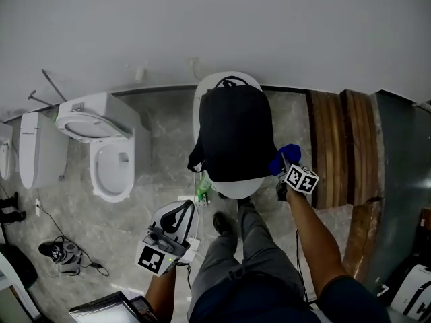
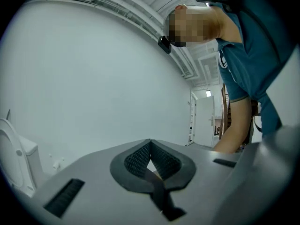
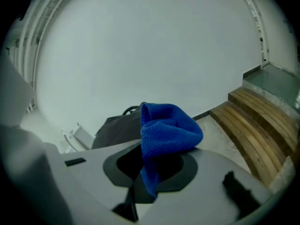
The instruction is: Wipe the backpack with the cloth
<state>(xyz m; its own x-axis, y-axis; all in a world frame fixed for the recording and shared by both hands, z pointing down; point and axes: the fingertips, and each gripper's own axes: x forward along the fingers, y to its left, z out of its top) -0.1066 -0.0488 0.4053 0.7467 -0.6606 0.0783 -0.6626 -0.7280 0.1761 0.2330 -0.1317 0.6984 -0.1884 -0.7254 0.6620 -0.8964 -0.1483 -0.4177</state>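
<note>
The black backpack (image 1: 232, 133) lies flat on a white desk (image 1: 237, 188). Its long side runs from the person to the wall, with the handle at the wall end. The right gripper (image 1: 285, 172) squeezes a blue cloth (image 1: 286, 157) just beside the backpack's near right corner. The left gripper (image 1: 180, 217) is closed on nothing, near the backpack's left corner. A toilet (image 1: 108, 153) stands left of the backpack and wooden steps (image 1: 343, 147) lie right of it.

Centre: black fabric backpack (image 1: 232, 130) lies on white oval counter (image 1: 232, 188). At its 9 o'clock, white ceramic toilet (image 1: 108, 153) on grey stone floor (image 1: 161, 130); at 3 o'clock, brown wooden steps (image 1: 340, 147). At backpack's 4 o'clock edge, blue terry cloth (image 1: 281, 157) in right tongs (image 1: 286, 165). At 7 o'clock, left tongs (image 1: 183, 212), apart from backpack.
</note>
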